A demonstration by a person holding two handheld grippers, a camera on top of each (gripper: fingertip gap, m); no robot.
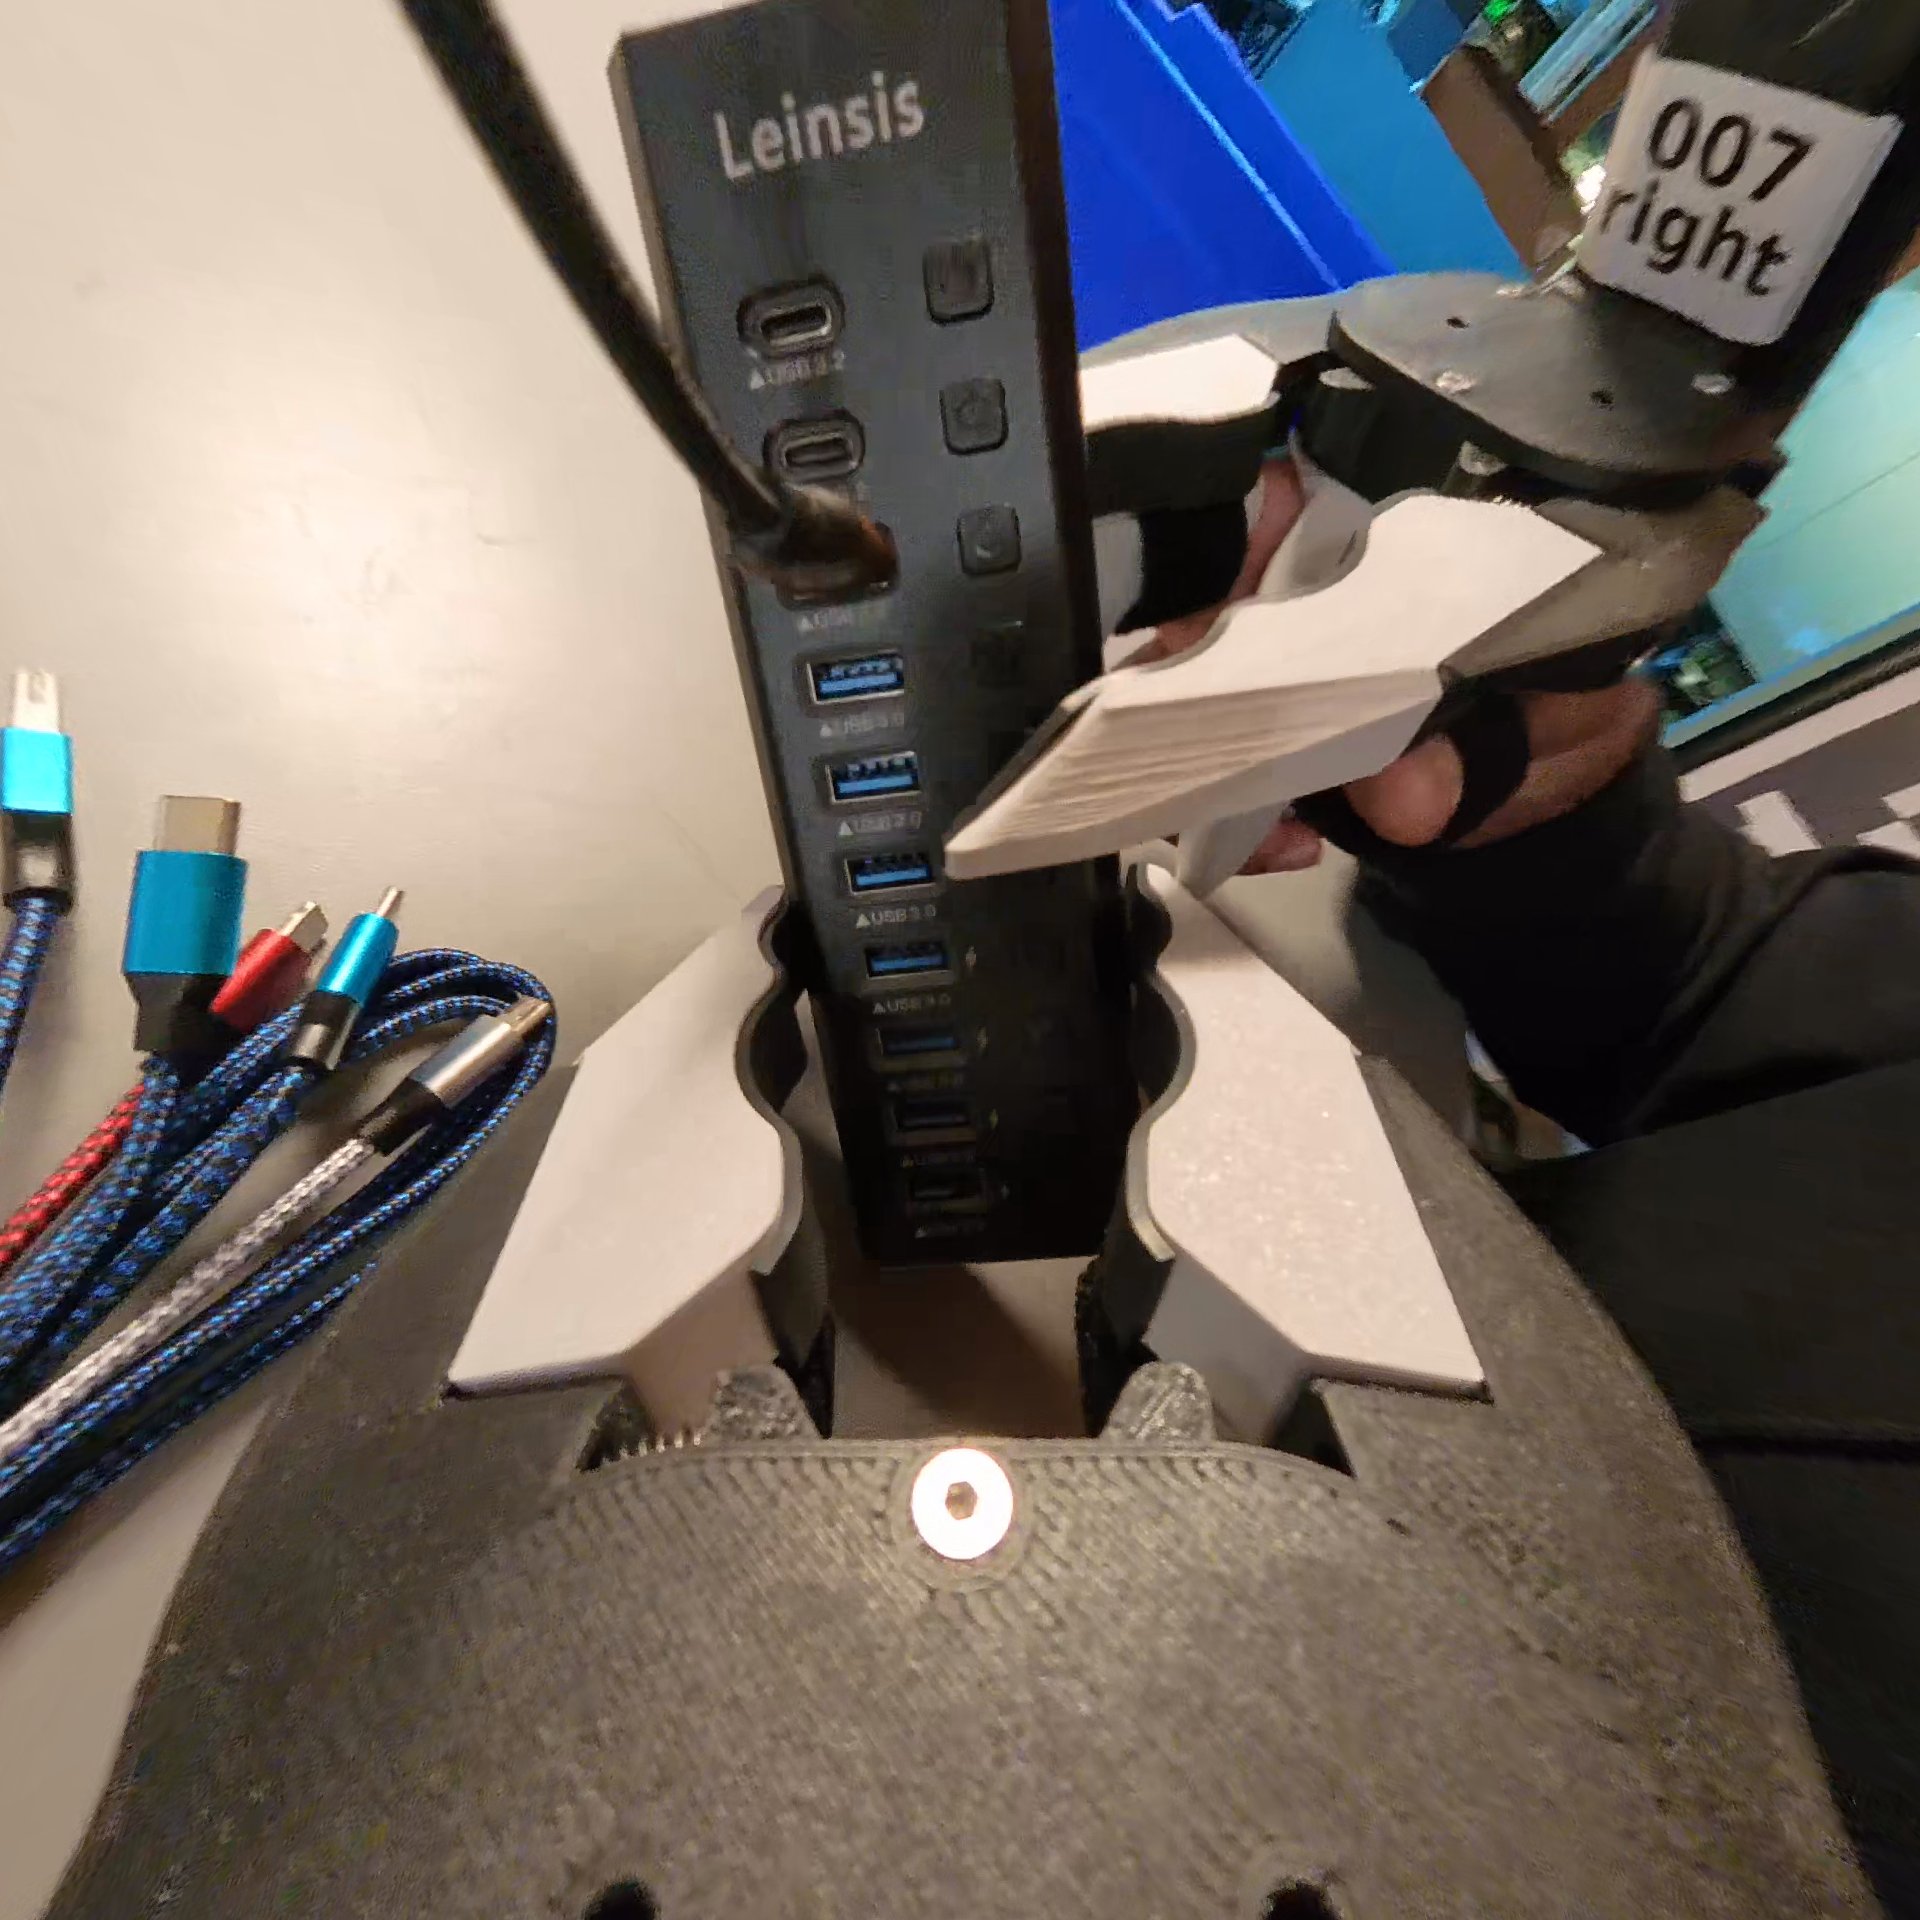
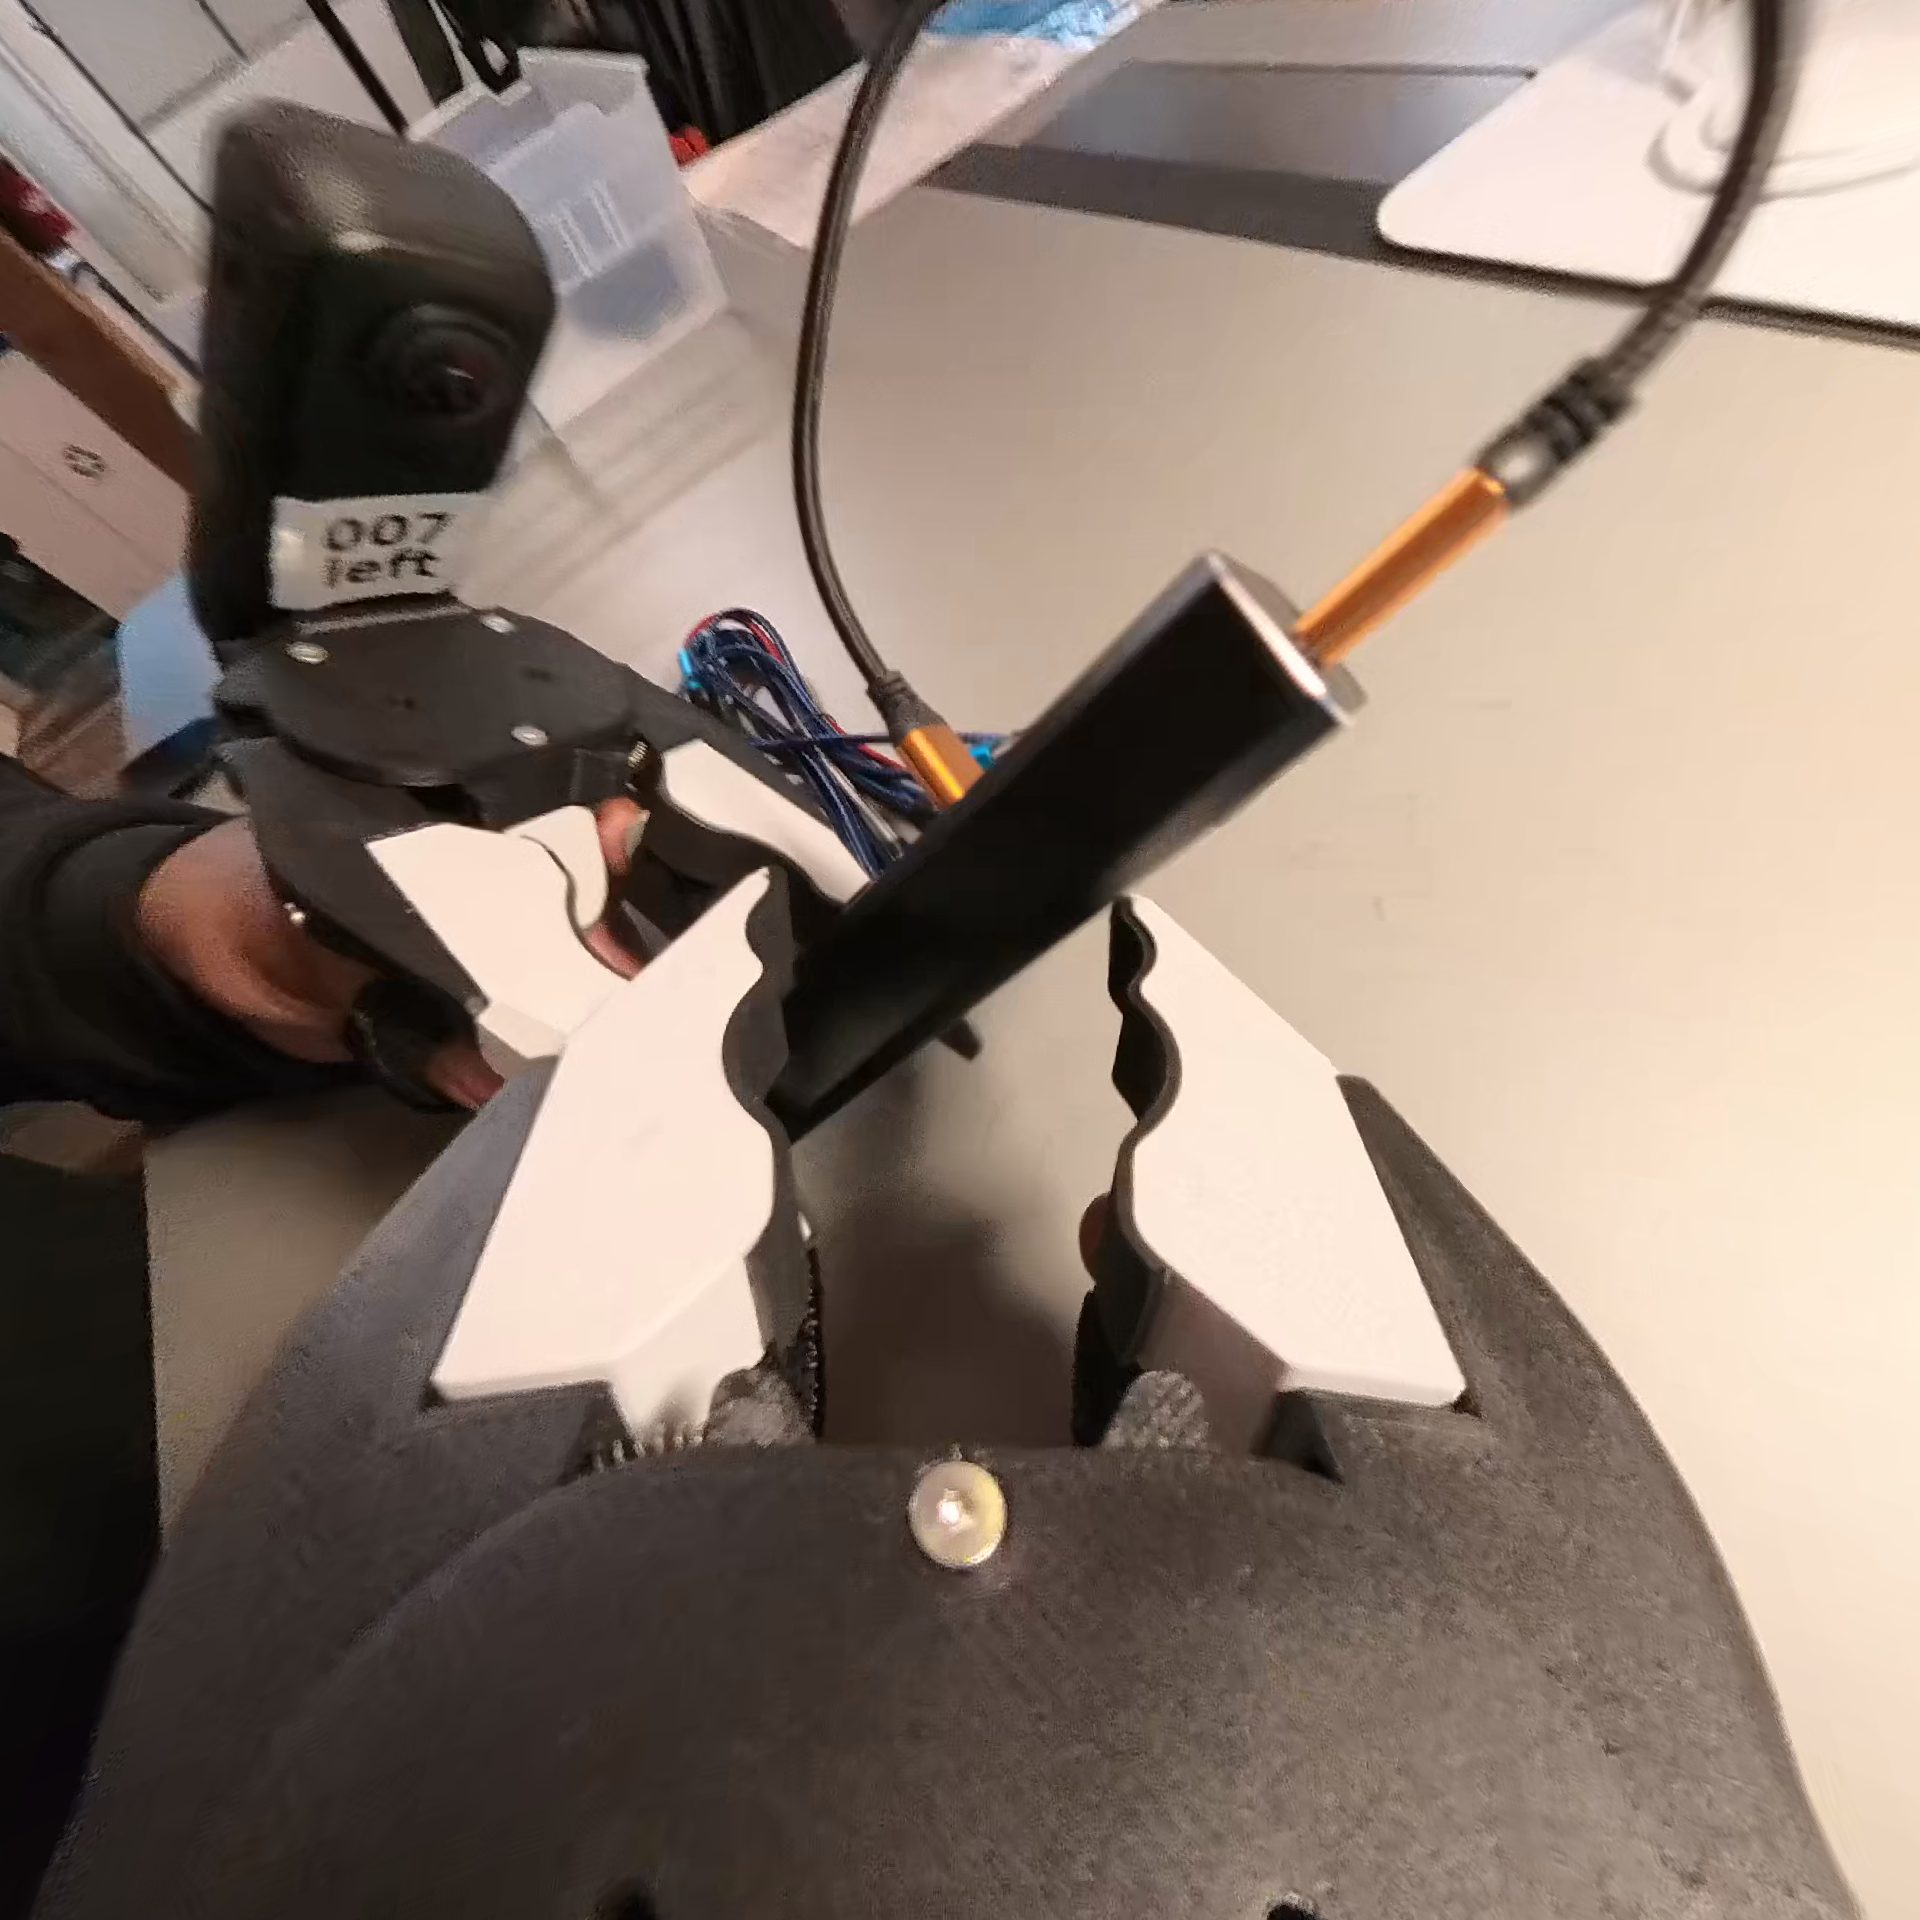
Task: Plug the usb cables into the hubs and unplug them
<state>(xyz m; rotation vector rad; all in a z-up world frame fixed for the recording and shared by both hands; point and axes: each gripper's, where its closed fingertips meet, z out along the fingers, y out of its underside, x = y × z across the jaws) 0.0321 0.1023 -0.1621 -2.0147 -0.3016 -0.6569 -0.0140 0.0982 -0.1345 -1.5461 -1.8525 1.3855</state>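
1. Left wrist view: my left jaws (image 1: 961,1049) are clamped on the lower end of the long black rectangular USB hub (image 1: 894,623), one white finger (image 1: 665,1122) pressing each narrow side.
2. The hub stands up and away from me along my fingers, its port face toward the camera, lifted off the pale table (image 1: 312,416).
3. Down that face runs a column of ports: oval ones nearest the far end, then blue-tongued rectangular ones, with a column of small square buttons (image 1: 971,416) beside the upper ports.
4. A black braided cable (image 1: 582,270) comes in from the upper left and its blurred plug sits in the 3rd port from the top.
5. On the table to the left lies a bundle of braided blue, red and silver cables (image 1: 208,1122) with blue, red and silver metal plugs, unplugged and well apart from the hub.
6. My right jaws (image 1: 1049,821) come in from the right, the white tip just beside the hub's right edge, level with the blue ports; a hand in a black fingerless glove (image 1: 1455,779) holds that tool.
7. Right wrist view: my right jaws (image 2: 940,966) stand apart, with the black hub (image 2: 1039,831) crossing diagonally between them, close against my left-side finger (image 2: 665,1101); I cannot tell whether it touches.
8. An orange metal plug (image 2: 1392,566) with a black cord (image 2: 1662,291) sticks out of the hub's far end cap.
9. A 2nd orange plug (image 2: 940,764) meets the hub's far side, beside the blue cable bundle (image 2: 790,707).
10. My left jaws (image 2: 665,914) hold the hub's near end.
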